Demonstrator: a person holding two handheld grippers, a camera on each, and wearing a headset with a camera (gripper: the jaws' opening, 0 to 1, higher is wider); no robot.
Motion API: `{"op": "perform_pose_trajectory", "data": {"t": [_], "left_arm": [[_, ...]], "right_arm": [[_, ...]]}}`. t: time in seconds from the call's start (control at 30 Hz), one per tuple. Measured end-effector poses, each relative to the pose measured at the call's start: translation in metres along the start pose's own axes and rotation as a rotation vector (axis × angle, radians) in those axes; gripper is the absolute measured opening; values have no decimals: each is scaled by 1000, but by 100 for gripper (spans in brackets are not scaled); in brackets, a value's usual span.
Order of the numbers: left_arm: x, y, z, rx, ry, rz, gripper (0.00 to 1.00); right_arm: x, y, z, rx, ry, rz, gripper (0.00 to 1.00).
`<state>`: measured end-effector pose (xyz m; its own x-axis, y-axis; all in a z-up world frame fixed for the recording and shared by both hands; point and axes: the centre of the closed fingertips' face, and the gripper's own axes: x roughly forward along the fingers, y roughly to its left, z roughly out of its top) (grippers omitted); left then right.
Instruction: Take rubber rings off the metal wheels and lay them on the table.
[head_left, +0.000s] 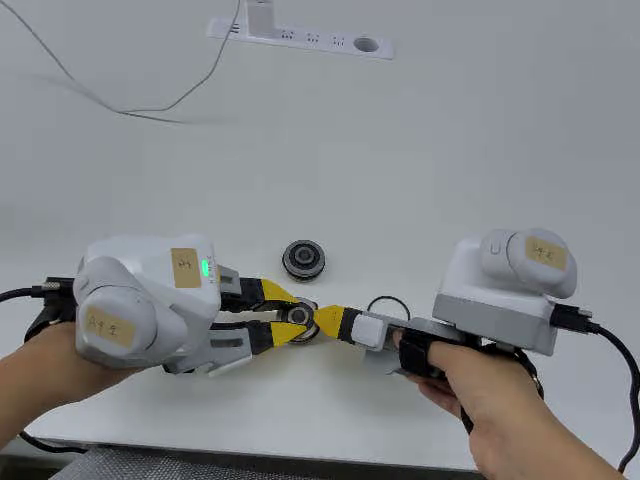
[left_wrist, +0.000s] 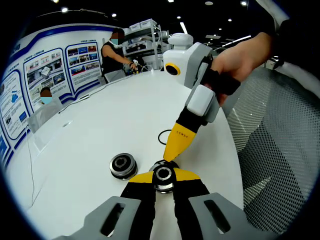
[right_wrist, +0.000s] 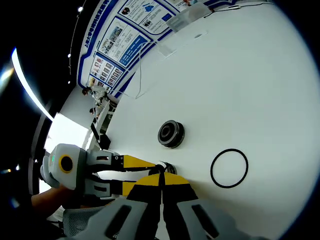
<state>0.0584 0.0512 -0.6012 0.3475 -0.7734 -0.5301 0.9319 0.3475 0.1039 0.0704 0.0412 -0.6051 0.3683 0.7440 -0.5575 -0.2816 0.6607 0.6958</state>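
My left gripper (head_left: 294, 319) (left_wrist: 164, 178) is shut on a small metal wheel (head_left: 299, 317) (left_wrist: 163, 173), holding it just above the table. My right gripper (head_left: 322, 318) (right_wrist: 161, 176) comes in from the right, its yellow jaws pressed together on the black rubber ring (right_wrist: 161, 168) at that wheel's rim. A second wheel (head_left: 303, 259) (left_wrist: 123, 165) (right_wrist: 171, 134), with its ring on, lies flat on the table behind. One loose rubber ring (head_left: 388, 305) (left_wrist: 164, 136) (right_wrist: 229, 168) lies flat on the white table beside the right gripper.
A white power strip (head_left: 300, 35) and a grey cable (head_left: 150, 105) lie at the far side of the white table (head_left: 450, 150). The table's front edge runs just below both hands. A mesh chair (left_wrist: 280, 150) stands at the table's side.
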Motion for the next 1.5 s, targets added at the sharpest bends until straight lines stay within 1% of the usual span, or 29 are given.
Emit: {"op": "perform_pose_trajectory", "data": {"t": [0.13, 0.3, 0.57, 0.67, 0.7, 0.77, 0.9, 1.03, 1.27, 1.5], "left_arm": [[0, 0, 0, 0, -1, 2, 12], [0, 0, 0, 0, -3, 2, 12], [0, -1, 1, 1, -5, 3, 12], [0, 0, 1, -4, -4, 4, 12], [0, -1, 1, 1, -3, 4, 12], [0, -1, 1, -1, -4, 3, 13], [0, -1, 1, 1, -3, 3, 13], [0, -1, 2, 1, -2, 3, 13], [0, -1, 0, 0, -5, 5, 13], [0, -1, 1, -3, -7, 9, 13]], "right_arm": [[0, 2, 0, -28, 4, -6, 1], [0, 1, -1, -32, 5, -7, 0], [-1, 5, -1, -58, 5, -5, 0], [-1, 8, -2, -76, 9, -4, 0], [-1, 9, -3, -100, 16, -2, 0], [-1, 13, -3, -120, 20, 3, 0], [1, 16, -2, -119, 20, 15, 0], [1, 18, -4, -135, 30, 9, 0], [-6, 19, -2, -142, 8, 10, 0], [-6, 21, -1, -136, -1, 19, 1]]}}
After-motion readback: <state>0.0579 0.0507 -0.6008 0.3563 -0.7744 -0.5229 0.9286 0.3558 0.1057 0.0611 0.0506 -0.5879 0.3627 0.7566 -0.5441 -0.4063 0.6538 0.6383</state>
